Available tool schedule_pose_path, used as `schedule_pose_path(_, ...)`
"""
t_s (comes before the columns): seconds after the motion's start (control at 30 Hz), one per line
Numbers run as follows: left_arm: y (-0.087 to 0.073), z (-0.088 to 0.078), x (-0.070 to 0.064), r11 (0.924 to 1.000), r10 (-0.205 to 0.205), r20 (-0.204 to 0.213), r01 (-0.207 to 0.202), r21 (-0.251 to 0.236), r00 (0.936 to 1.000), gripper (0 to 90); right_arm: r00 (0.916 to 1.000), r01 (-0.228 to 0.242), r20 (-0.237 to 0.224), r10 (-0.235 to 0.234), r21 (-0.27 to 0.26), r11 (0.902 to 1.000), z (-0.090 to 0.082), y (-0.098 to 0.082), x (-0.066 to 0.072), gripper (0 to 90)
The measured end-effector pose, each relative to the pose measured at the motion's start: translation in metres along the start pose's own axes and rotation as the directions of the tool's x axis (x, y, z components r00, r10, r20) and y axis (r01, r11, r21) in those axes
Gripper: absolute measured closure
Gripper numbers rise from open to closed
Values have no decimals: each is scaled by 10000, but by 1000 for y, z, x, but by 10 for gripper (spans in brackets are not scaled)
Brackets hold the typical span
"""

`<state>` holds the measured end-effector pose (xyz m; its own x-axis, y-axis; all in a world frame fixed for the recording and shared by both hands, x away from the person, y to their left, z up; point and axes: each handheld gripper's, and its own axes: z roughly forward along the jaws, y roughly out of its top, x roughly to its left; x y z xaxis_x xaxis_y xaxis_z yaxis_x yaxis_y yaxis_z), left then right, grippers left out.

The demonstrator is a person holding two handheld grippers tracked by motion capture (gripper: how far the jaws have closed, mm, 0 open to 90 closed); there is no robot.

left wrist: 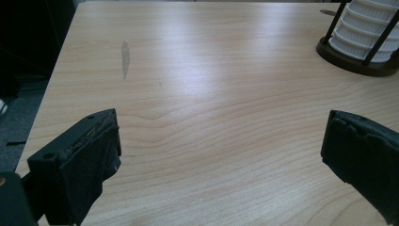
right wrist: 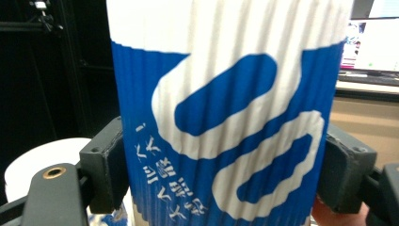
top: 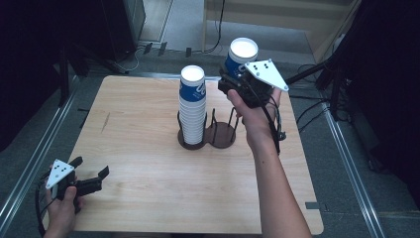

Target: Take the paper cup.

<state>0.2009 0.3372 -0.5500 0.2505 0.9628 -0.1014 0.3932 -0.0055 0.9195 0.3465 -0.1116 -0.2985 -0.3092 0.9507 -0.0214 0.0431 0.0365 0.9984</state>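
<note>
A blue-and-white ribbed paper cup is held upside down in the air over the table's far right, and my right gripper is shut on it. In the right gripper view the cup sits between both black pads. A tall stack of the same cups stands upside down in the left ring of a dark wire holder. The holder's right ring is empty. My left gripper rests open at the near left of the table, with bare wood between its jaws.
The wooden table has a faint grey smear at its left. The stack's base and holder show at the top right of the left gripper view. Dark stands and cables surround the table on the floor.
</note>
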Motion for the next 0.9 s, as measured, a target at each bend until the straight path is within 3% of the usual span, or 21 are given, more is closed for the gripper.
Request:
schedule_pose_path(0.4, 0, 0, 1, 10000, -68, 131, 68, 6, 9999, 0, 9983, 170, 550, -176, 112, 9998, -19, -20, -19, 191)
schedule_pose_path(0.57, -1, 0, 1, 10000, -87, 252, 87, -2, 9996, 0, 9971, 457, 601, -466, 168, 9988, -27, -28, -20, 191)
schedule_pose_path(0.9, -1, 0, 1, 10000, -57, 311, 56, 54, 9995, 0, 9970, 443, 624, -463, 332, 9985, -37, -49, -20, 191)
